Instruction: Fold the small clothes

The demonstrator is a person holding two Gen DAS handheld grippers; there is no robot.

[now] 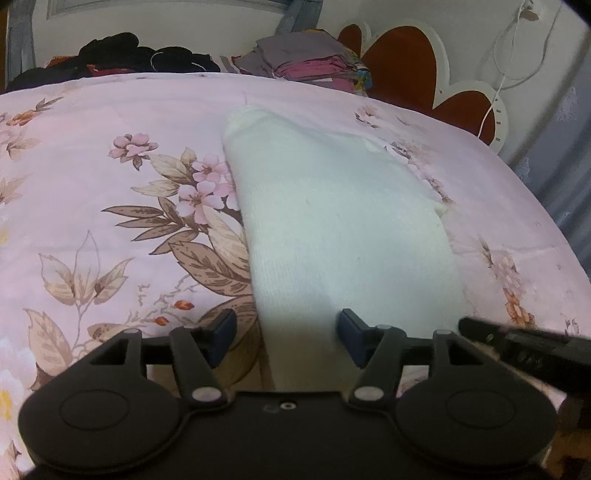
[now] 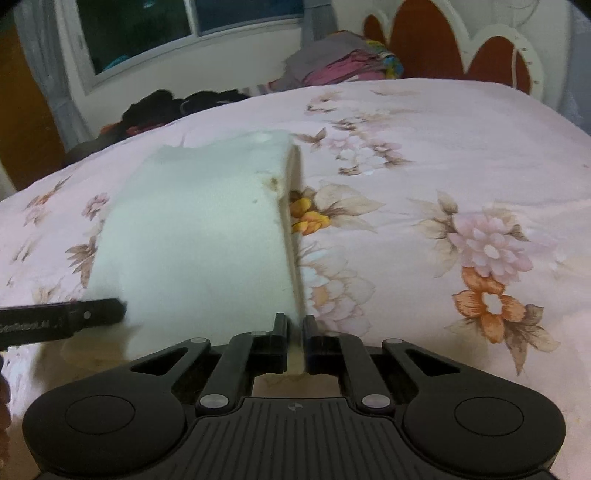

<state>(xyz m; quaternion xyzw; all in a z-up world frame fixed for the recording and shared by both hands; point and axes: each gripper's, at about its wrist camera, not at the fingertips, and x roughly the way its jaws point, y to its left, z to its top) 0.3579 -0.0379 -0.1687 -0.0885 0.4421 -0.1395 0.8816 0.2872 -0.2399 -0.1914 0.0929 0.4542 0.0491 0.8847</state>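
Bedspread of pink floral cotton (image 1: 92, 192) lies under my work. My left gripper (image 1: 288, 334) stands spread over the near end of the white knitted cloth (image 1: 332, 206); my right gripper (image 2: 294, 332) pinches its near right edge.

A floral pink bedsheet (image 1: 110, 206) spreads below a red heart-shaped headboard (image 1: 402, 62), a window (image 2: 192, 33) beyond.
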